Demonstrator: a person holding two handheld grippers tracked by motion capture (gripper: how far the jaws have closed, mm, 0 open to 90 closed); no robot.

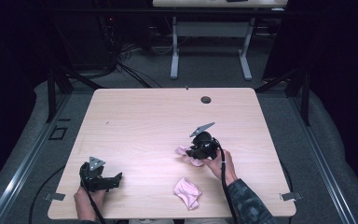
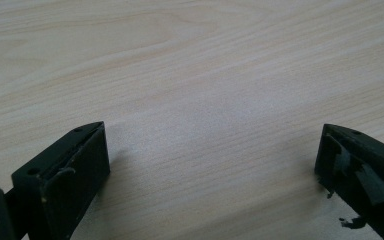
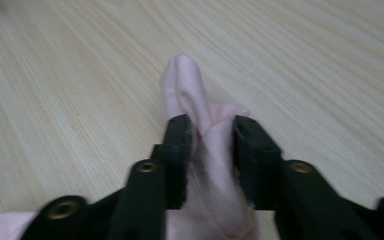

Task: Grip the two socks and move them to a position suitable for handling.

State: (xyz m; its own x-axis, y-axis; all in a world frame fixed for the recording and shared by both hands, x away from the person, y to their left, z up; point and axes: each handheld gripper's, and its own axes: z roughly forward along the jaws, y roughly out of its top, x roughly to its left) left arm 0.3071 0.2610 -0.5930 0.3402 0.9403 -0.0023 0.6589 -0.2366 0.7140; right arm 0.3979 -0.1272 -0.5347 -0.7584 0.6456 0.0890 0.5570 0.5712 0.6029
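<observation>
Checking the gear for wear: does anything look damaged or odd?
Yes: the left gripper has a frayed, torn pad on one jaw, with black scraps hanging loose. The two pink cloths are only crumpled.

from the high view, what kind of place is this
Probably a lab or recording workspace: a bare light wooden table on grey carpet, a tangle of black cables behind it, and dark curtains around.

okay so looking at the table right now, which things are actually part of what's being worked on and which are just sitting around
In use, as far as I can judge:
- pink cloth pinched in the right gripper
- second pink cloth lying near the table's front edge, likely next
- left gripper, open over bare wood

Just there:
- table with its cable hole
- another desk behind
</observation>
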